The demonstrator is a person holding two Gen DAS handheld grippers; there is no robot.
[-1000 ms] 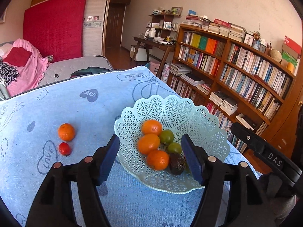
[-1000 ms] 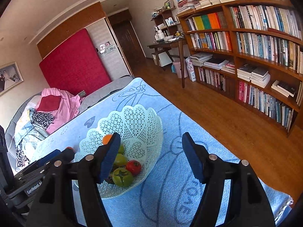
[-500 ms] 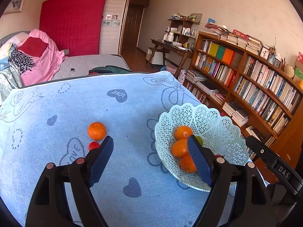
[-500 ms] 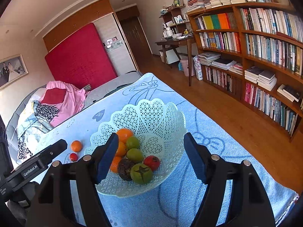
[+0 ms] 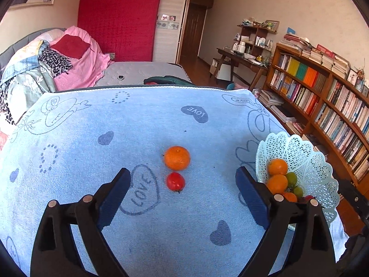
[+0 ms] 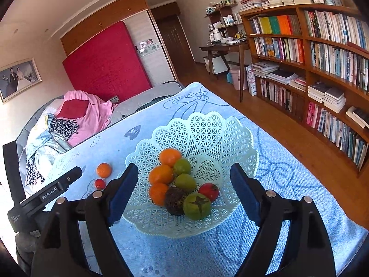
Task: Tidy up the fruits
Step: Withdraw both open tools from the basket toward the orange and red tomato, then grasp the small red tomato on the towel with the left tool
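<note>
The left tool (image 5: 183, 185), its jaws just widened and empty, frames a tangerine (image 5: 177, 157) and red tomato (image 5: 175, 181) on the blue-clothed table (image 5: 92, 143), while the right tool (image 6: 183, 185), likewise widening and empty, faces the fruit-filled lattice basket (image 6: 207, 129).

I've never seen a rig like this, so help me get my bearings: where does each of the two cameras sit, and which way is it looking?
Left wrist view: sits on the left gripper, looking down along its open fingers at a loose orange and small tomato on the blue cloth.
Right wrist view: sits on the right gripper, open, facing the fruit basket; the left gripper's body shows at lower left.
Shared: the basket, orange, tomato, cloth, bed and bookshelves.
</note>
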